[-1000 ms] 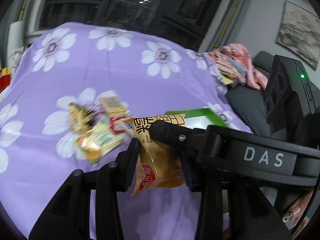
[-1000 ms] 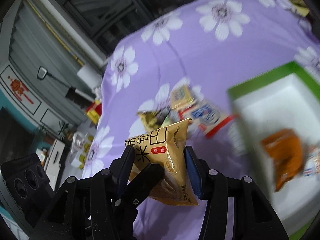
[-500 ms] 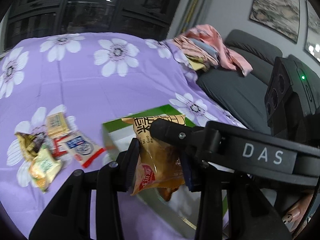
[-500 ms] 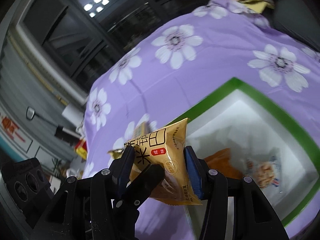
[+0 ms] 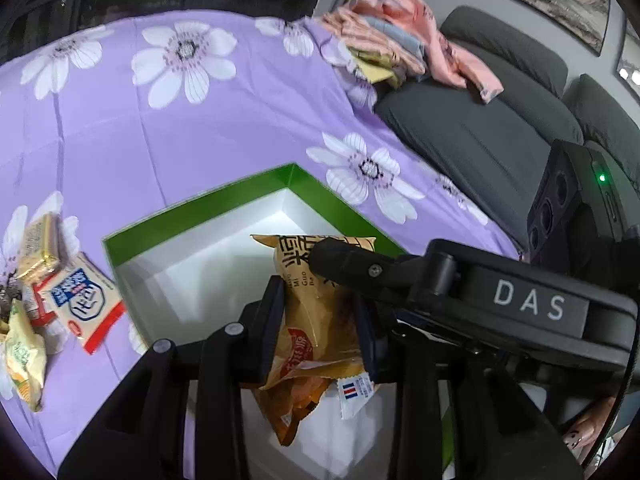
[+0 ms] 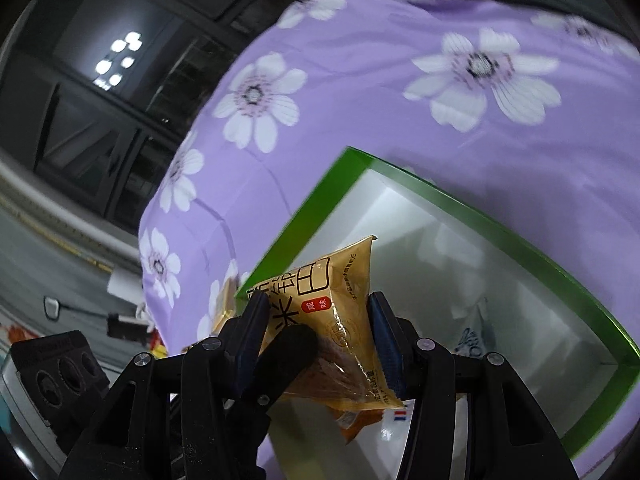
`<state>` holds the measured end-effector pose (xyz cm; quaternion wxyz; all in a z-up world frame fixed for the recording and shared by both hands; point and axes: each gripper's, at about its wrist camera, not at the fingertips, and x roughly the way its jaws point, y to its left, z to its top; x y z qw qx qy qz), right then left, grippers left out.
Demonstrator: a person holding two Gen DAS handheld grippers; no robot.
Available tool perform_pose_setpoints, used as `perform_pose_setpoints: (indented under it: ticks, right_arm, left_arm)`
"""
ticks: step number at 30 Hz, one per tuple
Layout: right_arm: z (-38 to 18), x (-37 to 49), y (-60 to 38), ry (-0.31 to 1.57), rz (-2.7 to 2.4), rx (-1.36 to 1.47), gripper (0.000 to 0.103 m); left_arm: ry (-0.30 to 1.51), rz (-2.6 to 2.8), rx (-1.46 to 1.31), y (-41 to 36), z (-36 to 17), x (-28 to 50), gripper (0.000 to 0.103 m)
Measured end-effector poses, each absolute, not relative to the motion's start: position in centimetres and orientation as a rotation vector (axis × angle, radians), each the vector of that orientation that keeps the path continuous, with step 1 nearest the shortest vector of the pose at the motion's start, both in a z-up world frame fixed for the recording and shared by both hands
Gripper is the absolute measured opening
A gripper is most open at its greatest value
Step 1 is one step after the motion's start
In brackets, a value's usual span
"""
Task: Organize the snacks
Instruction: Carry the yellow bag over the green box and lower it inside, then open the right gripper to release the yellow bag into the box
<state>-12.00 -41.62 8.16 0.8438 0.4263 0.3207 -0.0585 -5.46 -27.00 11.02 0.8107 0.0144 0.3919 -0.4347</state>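
Both grippers are shut on the same golden snack bag (image 5: 316, 312), held above the white inside of the green-rimmed box (image 5: 224, 196). My left gripper (image 5: 320, 312) clamps its lower part; the right gripper's finger crosses in front of it. In the right wrist view my right gripper (image 6: 316, 332) clamps the bag (image 6: 332, 300) over the box (image 6: 520, 232). An orange packet (image 5: 292, 404) and a small white packet (image 5: 354, 392) lie in the box below.
Loose snack packets (image 5: 80, 300) lie in a heap on the purple flowered cloth (image 5: 160, 120) left of the box. A grey sofa (image 5: 480, 128) with folded clothes (image 5: 400, 36) stands at the right.
Both grippers carried the golden bag rightward from above the snack heap to above the box's inside. The grip has not changed.
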Motion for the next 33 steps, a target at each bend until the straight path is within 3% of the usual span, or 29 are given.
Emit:
perform_pose_setpoints:
  ticks: [18, 22, 33]
  right_arm:
    - [5.0, -11.7, -44.5, 0.753, -0.241, 1.018, 0.053]
    - [4.6, -11.3, -44.1, 0.805, -0.280, 0.981, 0.053]
    - [4.5, -11.3, -43.9, 0.825, -0.308, 0.967, 0.053]
  left_arm:
    - [0.962, -0.925, 0.108, -30.4, 8.4, -4.3, 0.032]
    - [1.043, -0.864, 0.117, -30.5, 7.4, -3.4, 0.025]
    - [1.055, -0.852, 0.119, -30.5, 7.0, -3.5, 0.024]
